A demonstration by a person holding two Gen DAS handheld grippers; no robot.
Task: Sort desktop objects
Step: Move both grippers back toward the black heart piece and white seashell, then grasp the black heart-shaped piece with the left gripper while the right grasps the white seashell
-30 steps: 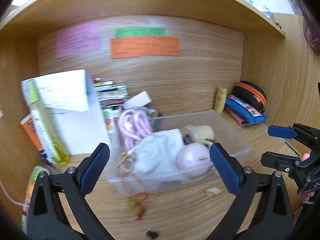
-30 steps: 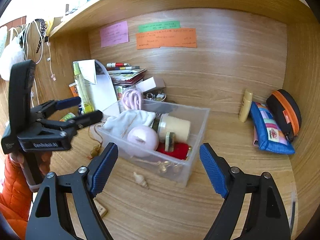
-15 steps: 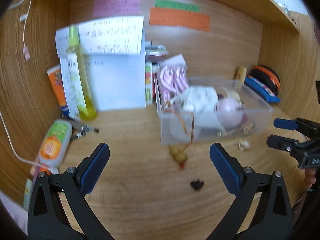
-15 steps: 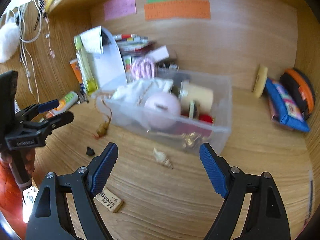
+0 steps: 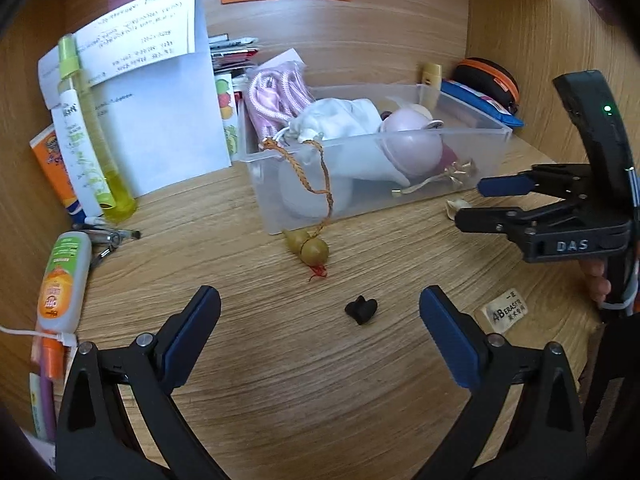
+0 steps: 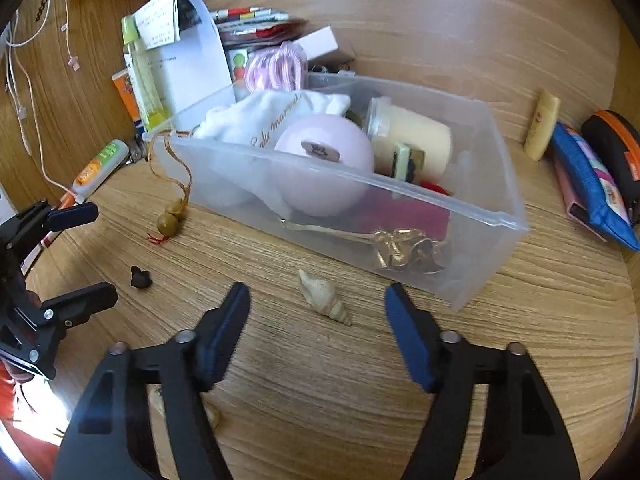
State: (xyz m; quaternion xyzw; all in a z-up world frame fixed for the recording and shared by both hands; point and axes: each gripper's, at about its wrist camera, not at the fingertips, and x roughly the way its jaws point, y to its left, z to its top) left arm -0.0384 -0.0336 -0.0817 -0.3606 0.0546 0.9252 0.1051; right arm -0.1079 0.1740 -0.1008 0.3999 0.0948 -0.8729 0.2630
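Note:
A clear plastic bin [image 5: 472,133] [image 6: 484,216] on the wooden desk holds a white pouch, a pink ball [image 6: 324,160] and a cream jar. On the desk in front lie a small black lump [image 5: 361,309] [image 6: 140,278], a gourd charm on a cord [image 5: 307,249] [image 6: 170,220], a seashell [image 6: 323,296] and an eraser [image 5: 505,312]. My left gripper [image 5: 320,328] stands open, low over the desk, with the black lump between its fingers untouched. My right gripper [image 6: 318,320] hovers over the seashell, its jaws closing, pads still apart from the shell.
Papers and a yellow spray bottle [image 5: 86,140] lean at the back left, with a tube [image 5: 62,280] and pens beside them. A blue pouch [image 6: 592,184], a black-orange case [image 6: 616,152] and a small cream tube [image 6: 542,126] sit at the right wall.
Both grippers have sunk toward the desk and tilted down, so the loose items in front of the bin now fill the views. The right gripper's jaws have narrowed.

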